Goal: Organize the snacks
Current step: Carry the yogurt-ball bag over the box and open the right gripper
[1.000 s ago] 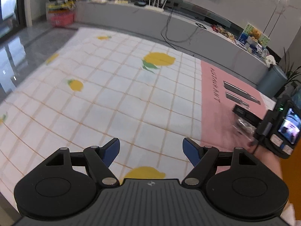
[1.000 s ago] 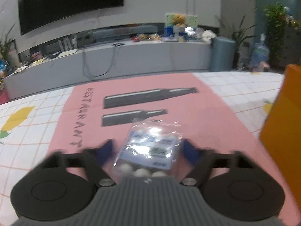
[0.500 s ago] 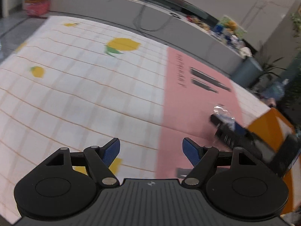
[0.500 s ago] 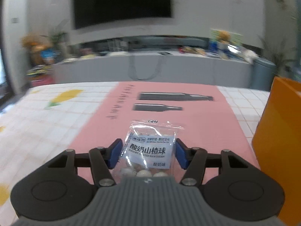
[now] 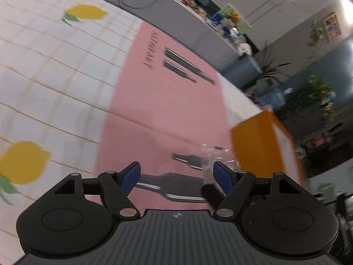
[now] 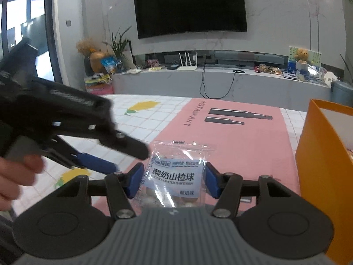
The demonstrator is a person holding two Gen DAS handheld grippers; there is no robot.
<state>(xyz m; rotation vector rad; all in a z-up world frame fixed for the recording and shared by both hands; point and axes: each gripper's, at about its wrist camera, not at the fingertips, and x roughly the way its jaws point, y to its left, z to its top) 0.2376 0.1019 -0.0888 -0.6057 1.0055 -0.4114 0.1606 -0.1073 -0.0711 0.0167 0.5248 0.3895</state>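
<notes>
The snack packet (image 6: 174,176) sits low in the centre of the right wrist view, clamped between the right gripper (image 6: 174,180), whose fingers have just been closing on it. The left gripper (image 5: 176,175), fingers apart and empty, has swung in from the left. Below lie a pink mat (image 6: 238,137), the lemon tablecloth (image 5: 55,77) and an orange box (image 6: 320,165) at right; a television (image 6: 189,6) hangs behind.

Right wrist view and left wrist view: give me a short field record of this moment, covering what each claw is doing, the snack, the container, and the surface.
right claw: shut on the snack packet, jaws just closed further
snack packet: clear bag of yogurt-coated hawthorn balls, held above the pink mat
left claw: open, nothing between its pads
orange box: open top, right of the packet
pink mat: on the lemon-print tablecloth
</notes>
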